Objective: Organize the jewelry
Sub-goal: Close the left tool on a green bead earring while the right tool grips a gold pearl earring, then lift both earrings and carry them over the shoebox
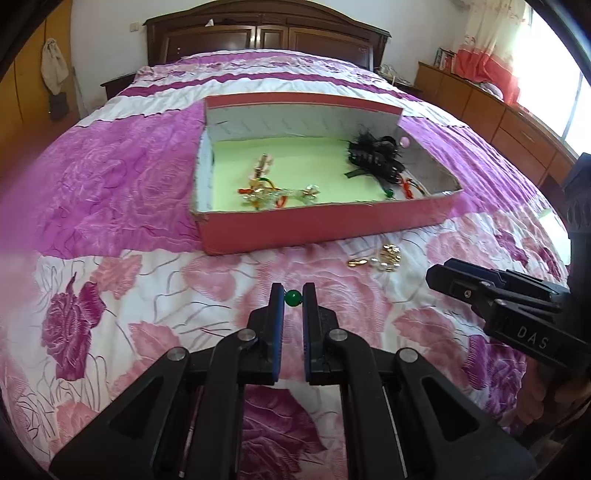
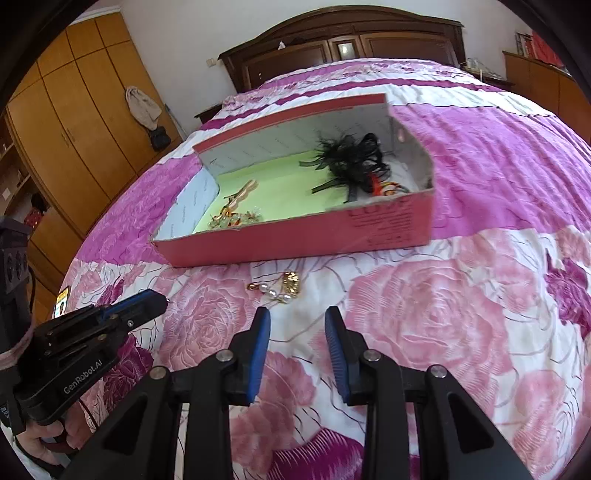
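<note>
My left gripper [image 1: 293, 295] is shut on a small green bead [image 1: 294, 296], held above the floral bedspread short of the red box [image 1: 317, 225]. The box has a pale green floor and holds gold and glass jewelry [image 1: 273, 192] at its left and a black feathered hair clip [image 1: 376, 155] at its right. A gold and pearl piece [image 1: 384, 256] lies on the bed in front of the box; it also shows in the right wrist view [image 2: 284, 288]. My right gripper [image 2: 297, 317] is open and empty, just short of that piece. The box [image 2: 295, 236] lies beyond it.
The bed [image 1: 110, 184] fills both views, with a dark wooden headboard [image 1: 266, 33] at the far end. A wooden wardrobe [image 2: 74, 129] stands left and a low wooden cabinet [image 1: 498, 110] runs along the right by the window.
</note>
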{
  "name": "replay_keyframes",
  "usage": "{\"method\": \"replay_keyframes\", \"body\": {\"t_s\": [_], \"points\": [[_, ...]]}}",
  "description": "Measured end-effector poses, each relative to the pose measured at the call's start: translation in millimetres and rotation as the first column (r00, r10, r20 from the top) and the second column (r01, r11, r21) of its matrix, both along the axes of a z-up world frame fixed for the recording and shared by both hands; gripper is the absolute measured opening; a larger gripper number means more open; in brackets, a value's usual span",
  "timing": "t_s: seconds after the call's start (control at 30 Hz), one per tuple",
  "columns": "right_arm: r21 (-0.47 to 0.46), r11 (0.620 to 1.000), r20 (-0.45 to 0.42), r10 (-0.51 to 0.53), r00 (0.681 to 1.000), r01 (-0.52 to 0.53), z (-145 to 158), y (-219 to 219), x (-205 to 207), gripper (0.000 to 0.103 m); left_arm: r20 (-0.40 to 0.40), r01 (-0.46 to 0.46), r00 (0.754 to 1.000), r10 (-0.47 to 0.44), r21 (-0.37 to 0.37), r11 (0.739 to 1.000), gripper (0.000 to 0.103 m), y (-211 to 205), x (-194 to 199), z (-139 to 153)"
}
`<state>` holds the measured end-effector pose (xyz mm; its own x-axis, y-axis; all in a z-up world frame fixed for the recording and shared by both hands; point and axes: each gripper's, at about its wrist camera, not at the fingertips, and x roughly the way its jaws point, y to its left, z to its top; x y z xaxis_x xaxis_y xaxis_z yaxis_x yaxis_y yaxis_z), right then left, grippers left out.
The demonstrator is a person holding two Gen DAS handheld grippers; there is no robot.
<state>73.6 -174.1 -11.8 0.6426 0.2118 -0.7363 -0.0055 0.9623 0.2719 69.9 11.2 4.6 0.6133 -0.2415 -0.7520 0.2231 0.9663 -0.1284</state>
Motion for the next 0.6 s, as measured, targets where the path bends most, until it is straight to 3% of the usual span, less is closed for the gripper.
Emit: {"method": "replay_keyframes", "body": {"t_s": [0.53, 0.6], "points": [[-0.071, 0.997, -0.067, 0.01, 0.998, -0.015, -27, 24, 48, 0.034, -0.01, -0.018, 1.0, 0.018, -0.017, 1.0, 0.001, 6, 6, -9], [-0.083, 0.996, -0.064, 0.016, 0.998, -0.021, -30, 26, 47, 0.024, -0.01, -0.017, 1.0, 0.017, -0.016, 1.0, 0.001, 5, 6, -8]]}}
